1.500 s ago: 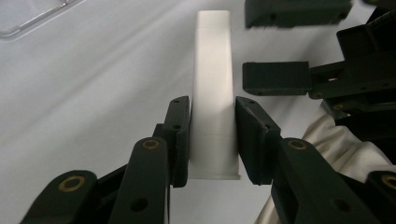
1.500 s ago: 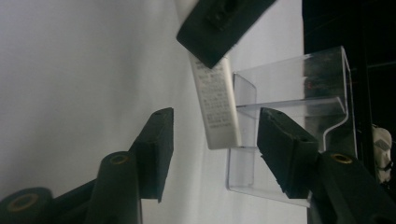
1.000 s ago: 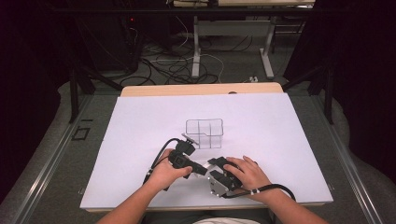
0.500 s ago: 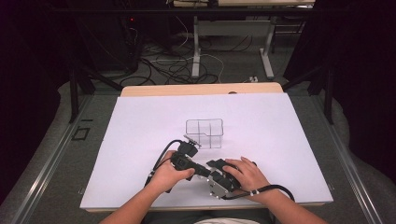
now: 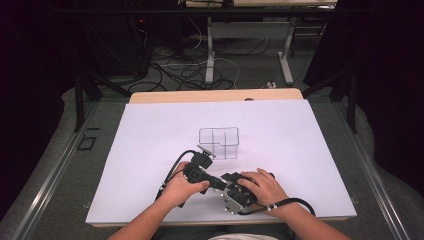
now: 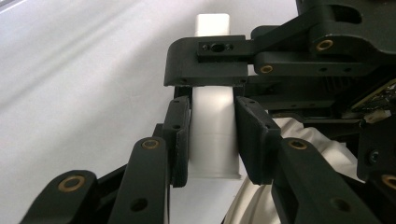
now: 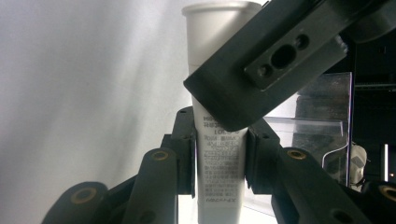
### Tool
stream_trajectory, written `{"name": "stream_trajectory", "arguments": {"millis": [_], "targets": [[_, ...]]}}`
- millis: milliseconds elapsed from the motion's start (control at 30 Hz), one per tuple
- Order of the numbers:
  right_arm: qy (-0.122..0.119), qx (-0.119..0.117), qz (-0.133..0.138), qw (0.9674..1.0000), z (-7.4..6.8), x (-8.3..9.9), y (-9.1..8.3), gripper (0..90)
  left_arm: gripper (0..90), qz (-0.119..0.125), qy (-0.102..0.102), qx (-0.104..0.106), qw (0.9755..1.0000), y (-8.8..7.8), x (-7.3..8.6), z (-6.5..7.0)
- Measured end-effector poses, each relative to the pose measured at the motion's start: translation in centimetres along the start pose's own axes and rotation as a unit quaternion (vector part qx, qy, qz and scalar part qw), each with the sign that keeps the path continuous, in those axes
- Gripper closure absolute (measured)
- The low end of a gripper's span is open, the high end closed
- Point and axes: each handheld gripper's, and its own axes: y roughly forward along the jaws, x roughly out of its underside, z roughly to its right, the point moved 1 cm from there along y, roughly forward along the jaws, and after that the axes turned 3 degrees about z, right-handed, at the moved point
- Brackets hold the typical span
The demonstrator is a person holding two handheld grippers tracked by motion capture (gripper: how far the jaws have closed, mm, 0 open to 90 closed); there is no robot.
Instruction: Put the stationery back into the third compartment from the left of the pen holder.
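Two claws: you have both on one white tube, low over the near middle of the counter, in front of the clear box.
Tube [image 7: 219, 158]: smooth, matte white plastic, round in section. In the right gripper view one end widens into a plain cylindrical cap and the body carries rows of small grey print. In the left gripper view it shows a faint seam line around it and a flat-cut end.
Left claw [image 6: 212, 140]: your left hand's black jaws sit closed on the tube, flat pads pressed against both of its sides. In the high view [image 5: 216, 183] it points toward your right hand.
Right claw [image 7: 219, 156]: its jaws have just been closing with the tube between them, and the pads now clamp the printed part of the body. In the high view [image 5: 231, 186] it meets the left claw tip to tip.
Claw build: hard black plastic links with brass-coloured pivot pins; the pads are rectangular with a dull, slightly rubbery look.
Clear box [image 5: 219, 142]: transparent hard plastic, squarish, open at the top, split by thin inner walls into compartments. It stands well apart from the tube, farther up the counter.
Counter [image 5: 150, 150]: covered by a flat, smooth white sheet, with a strip of pale wood showing at the far edge.
Your hands: each wraps a claw's body, and a black cable trails from each.
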Motion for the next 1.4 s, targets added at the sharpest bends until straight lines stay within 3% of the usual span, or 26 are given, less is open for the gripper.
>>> {"name": "stream_trajectory", "arguments": {"millis": [267,300,400,433,567,600,667,867,1200,1300,1400], "targets": [[0.004,0.0,-0.003,1.0,-0.1,0.0,0.0,70.0,66.2,0.004,-0.001,0.0,1.0,0.1,0.1,-0.1],[0.004,0.011,0.003,0.9999,-0.1,0.1,0.1,70.0,65.4,0.006,0.0,-0.001,1.0,0.1,0.1,-0.1],[0.003,0.011,0.001,0.9999,-0.1,0.1,0.1,70.0,60.0,0.012,-0.001,0.003,0.9999,0.1,0.1,-0.2],[0.002,0.001,-0.008,1.0,0.0,0.1,0.0,70.0,57.8,0.015,-0.002,0.007,0.9999,0.1,0.1,-0.3],[0.006,0.007,0.001,1.0,-0.1,0.3,0.3,70.0,52.1,0.032,-0.005,0.008,0.9994,-0.1,0.1,-0.4],[0.003,-0.004,-0.011,0.9999,0.0,0.3,0.2,70.0,50.8,0.037,-0.005,0.006,0.9993,-0.2,0.1,-0.4],[0.006,0.007,-0.007,0.9999,-0.1,0.4,0.3,70.0,49.4,0.042,-0.002,0.001,0.9991,-0.4,0.1,-0.5],[0.007,0.008,-0.011,0.9999,-0.1,0.6,0.2,70.1,46.4,0.063,0.001,-0.01,0.9979,-1.3,0.2,-1.0],[0.009,0.009,-0.013,0.9998,-0.1,0.6,0.2,70.1,41.1,0.098,0.015,-0.056,0.9935,-2.7,0.4,-2.4],[0.009,0.008,-0.005,0.9999,-0.1,0.7,0.3,70.1,39.3,0.105,0.036,-0.078,0.9907,-2.9,0.5,-2.8],[0.011,0.007,-0.011,0.9999,0.0,0.7,0.2,70.0,38.0,0.12,0.04,-0.094,0.9875,-3.1,0.6,-3.2]]}}
